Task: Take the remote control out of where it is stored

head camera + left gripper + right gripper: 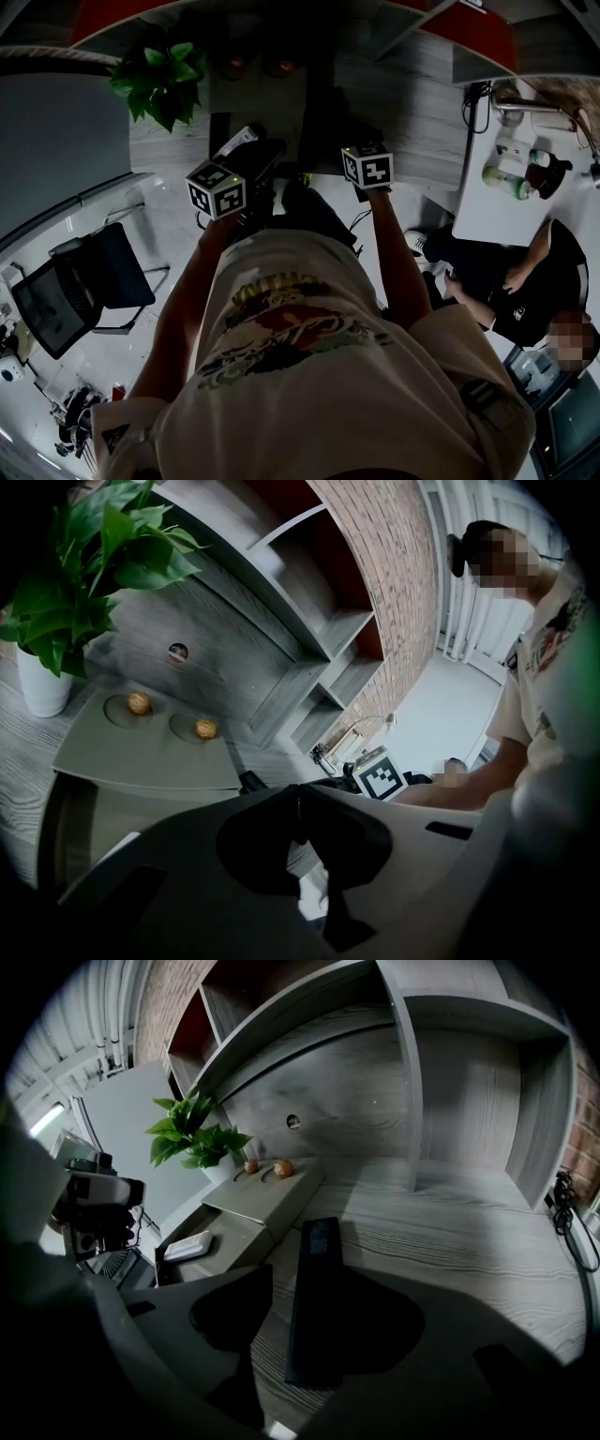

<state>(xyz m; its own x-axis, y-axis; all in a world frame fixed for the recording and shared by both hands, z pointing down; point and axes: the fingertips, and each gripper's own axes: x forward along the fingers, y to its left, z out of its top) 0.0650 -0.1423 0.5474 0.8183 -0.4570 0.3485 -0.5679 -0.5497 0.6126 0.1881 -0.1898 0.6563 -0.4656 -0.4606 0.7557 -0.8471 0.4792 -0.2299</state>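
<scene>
Here the right claw (319,1277) tilts downward, jaws apart around the remote control (317,1241).

Wall: ahead of you, a grey wood-grain panel (450,1082) under open shelves (342,625) with red backs.
Brick: bare brick (394,564) runs beside the shelves.
Desk: a grey wood top (469,1232) lies before you, with a plant (161,80) in a white pot at its left.
Floor: pale and glossy (173,230).
Chair: a black office chair (75,291) stands on your left.
Table: a white table (487,216) stands on your right.
Light: dim throughout.
</scene>
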